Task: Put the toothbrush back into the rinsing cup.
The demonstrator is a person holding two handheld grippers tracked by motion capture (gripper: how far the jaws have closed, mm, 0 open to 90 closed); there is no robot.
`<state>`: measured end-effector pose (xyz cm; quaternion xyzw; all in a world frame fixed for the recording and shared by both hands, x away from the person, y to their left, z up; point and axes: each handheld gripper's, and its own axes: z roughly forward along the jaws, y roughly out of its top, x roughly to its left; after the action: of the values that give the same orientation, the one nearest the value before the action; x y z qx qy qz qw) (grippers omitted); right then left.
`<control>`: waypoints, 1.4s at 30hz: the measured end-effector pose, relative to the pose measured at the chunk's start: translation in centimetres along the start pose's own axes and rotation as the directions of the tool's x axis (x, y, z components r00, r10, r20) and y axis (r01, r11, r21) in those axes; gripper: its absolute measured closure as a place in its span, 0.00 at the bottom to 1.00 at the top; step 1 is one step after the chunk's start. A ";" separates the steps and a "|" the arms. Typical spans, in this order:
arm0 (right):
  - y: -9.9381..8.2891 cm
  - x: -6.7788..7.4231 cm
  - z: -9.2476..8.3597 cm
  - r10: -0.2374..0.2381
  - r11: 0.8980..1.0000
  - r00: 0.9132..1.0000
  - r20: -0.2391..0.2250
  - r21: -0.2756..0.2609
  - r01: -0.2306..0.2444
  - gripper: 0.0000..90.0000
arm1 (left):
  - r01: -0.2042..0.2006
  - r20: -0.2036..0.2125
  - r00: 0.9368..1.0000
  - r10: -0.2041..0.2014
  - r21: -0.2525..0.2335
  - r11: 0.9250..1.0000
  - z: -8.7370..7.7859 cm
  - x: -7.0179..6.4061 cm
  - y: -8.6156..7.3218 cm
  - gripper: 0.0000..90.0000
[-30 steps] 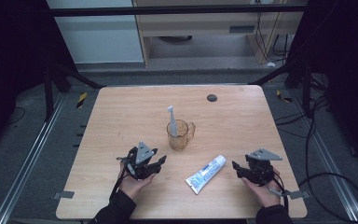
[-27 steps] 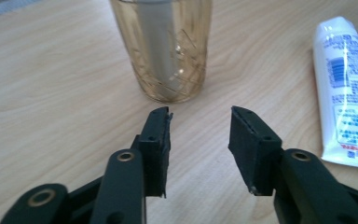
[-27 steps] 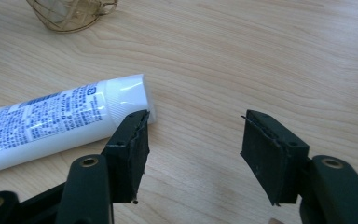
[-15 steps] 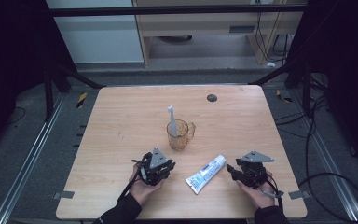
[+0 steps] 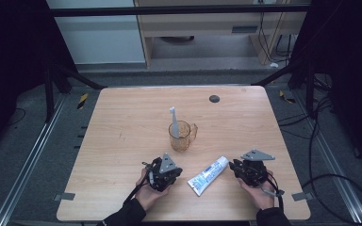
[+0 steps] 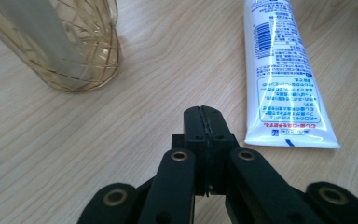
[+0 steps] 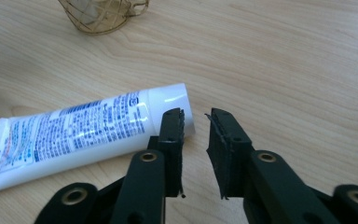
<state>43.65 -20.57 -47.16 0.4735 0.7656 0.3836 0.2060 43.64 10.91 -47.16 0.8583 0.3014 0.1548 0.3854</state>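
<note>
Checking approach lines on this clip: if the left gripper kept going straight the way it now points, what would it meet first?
Probably bare table. The left gripper, jaws just closed shut with nothing between them, points into the gap between the amber cup and the toothpaste tube. The gripper view suggests it would pass between both, though depth is unclear.

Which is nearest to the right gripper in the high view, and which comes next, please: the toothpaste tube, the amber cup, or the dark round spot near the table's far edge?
From the right gripper:
1. Toothpaste tube, lying just beside it toward the table's middle.
2. Amber cup, farther in, mid-table, holding a toothbrush.
3. Dark round spot, near the far edge.
</note>
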 end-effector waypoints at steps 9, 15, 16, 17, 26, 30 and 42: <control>1.7 0.7 1.4 0.003 0.999 1.000 0.002 -0.033 -0.003 0.99 | 0.057 -0.069 0.996 -0.059 -0.029 0.998 -2.8 2.6 -0.8 1.00; 2.8 0.6 2.9 0.006 1.000 1.000 0.001 -0.031 -0.006 0.99 | 0.098 -0.134 0.985 -0.105 -0.056 0.994 -5.5 4.6 -2.1 0.99; 2.9 0.6 3.1 0.005 1.000 1.000 0.001 -0.028 -0.005 1.00 | 0.107 -0.144 0.983 -0.114 -0.060 0.992 -5.9 5.0 -2.4 0.99; 3.0 0.6 3.4 0.010 1.000 1.000 -0.001 -0.025 -0.010 1.00 | 0.118 -0.152 0.980 -0.127 -0.063 0.991 -6.3 5.4 -2.6 0.99; 3.0 -0.1 4.7 0.022 1.000 1.000 -0.005 0.014 -0.021 1.00 | 0.195 -0.232 0.949 -0.215 -0.106 0.975 -8.8 8.3 -4.7 0.99; 2.9 0.0 4.9 0.000 1.000 1.000 -0.008 0.031 0.000 1.00 | 0.219 -0.259 0.935 -0.243 -0.118 0.968 -9.6 9.1 -5.6 0.99; 2.6 -0.1 4.2 -0.022 0.998 1.000 -0.002 0.060 0.022 1.00 | 0.255 -0.299 0.910 -0.286 -0.139 0.957 -10.6 10.3 -6.8 1.00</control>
<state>48.03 -18.35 -47.72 0.4707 0.7822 0.3583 0.1953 43.62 27.02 -44.97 0.7526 0.4673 0.2497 0.3911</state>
